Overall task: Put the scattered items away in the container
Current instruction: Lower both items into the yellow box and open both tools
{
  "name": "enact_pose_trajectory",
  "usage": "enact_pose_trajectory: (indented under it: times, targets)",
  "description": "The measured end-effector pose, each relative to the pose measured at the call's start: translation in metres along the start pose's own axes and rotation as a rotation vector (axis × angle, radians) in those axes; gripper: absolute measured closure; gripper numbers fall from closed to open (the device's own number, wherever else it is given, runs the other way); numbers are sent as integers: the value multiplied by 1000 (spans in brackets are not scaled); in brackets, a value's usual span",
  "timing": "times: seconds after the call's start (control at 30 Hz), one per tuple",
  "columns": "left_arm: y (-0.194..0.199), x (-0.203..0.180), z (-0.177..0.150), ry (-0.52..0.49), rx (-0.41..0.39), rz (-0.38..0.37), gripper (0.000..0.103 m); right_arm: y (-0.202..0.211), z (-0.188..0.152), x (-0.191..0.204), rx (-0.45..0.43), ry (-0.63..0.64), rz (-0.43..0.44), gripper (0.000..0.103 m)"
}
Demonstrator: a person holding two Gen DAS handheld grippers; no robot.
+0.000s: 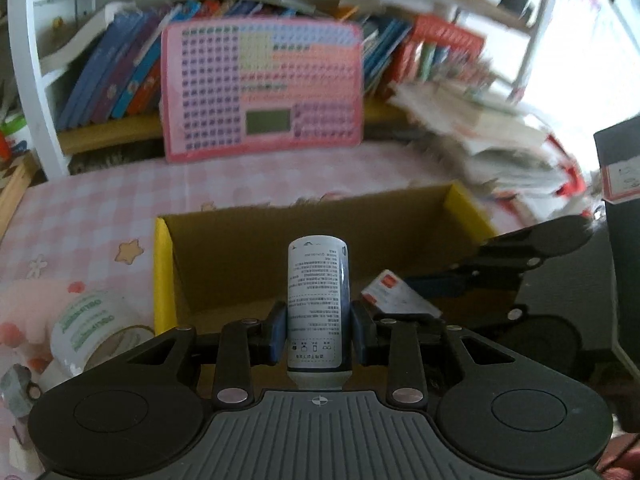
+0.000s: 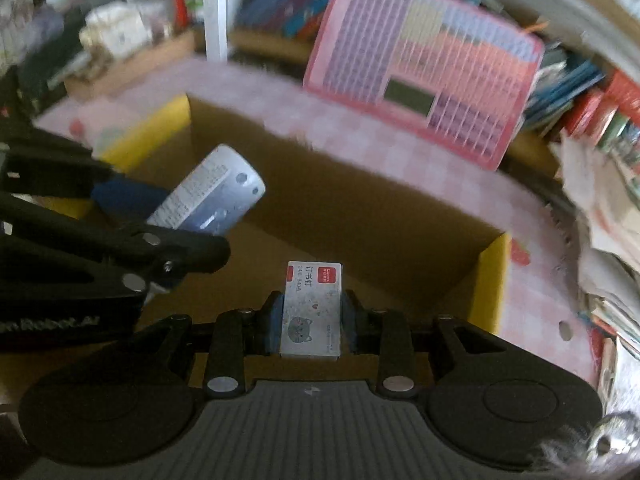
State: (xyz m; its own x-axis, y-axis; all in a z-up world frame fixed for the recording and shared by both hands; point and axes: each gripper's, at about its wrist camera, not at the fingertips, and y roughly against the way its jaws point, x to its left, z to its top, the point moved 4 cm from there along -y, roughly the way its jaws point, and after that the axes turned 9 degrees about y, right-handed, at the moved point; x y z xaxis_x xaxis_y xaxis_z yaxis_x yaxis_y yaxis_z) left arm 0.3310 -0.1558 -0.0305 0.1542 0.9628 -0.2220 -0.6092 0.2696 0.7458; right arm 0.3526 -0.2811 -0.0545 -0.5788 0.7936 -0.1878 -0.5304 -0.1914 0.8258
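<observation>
Your left hand-held gripper (image 1: 319, 330) clamped on bottle (image 1: 318, 304), right hand-held gripper (image 2: 311, 326) clamped on staple box (image 2: 311, 310); both above cardboard box (image 1: 164, 272) opening, bottle axis along fingers.

Black tongs (image 1: 319, 328), blue pads (image 1: 278, 330), silver rivets, grey ribbed base, round side discs

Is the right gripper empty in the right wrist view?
No, the right gripper is shut on a small staple box with a cat picture, held over the cardboard box.
</observation>
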Motion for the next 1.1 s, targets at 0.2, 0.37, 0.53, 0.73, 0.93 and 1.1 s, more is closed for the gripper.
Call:
enact_pose_trajectory:
  times: [0.2, 0.37, 0.53, 0.73, 0.93, 1.1]
  targets:
    - [-14, -5, -3, -36, 65, 44, 72, -21, -4, 11, 97, 79, 36, 74]
    - [-18, -3, -7, -30, 94, 67, 71, -22, -8, 13, 109, 79, 42, 74]
    - [-17, -3, -5, -29, 80, 94, 65, -21, -6, 13, 95, 86, 30, 53]
    - [-11, -4, -4, -21, 40, 79, 58, -12, -3, 16, 41, 117, -6, 36]
    - [11, -3, 1, 17, -50, 115, 16, 10, -3, 9, -40, 77, -27, 26]
    - [44, 3, 2, 51, -137, 76, 13, 43, -5, 3, -138, -12, -34, 24]
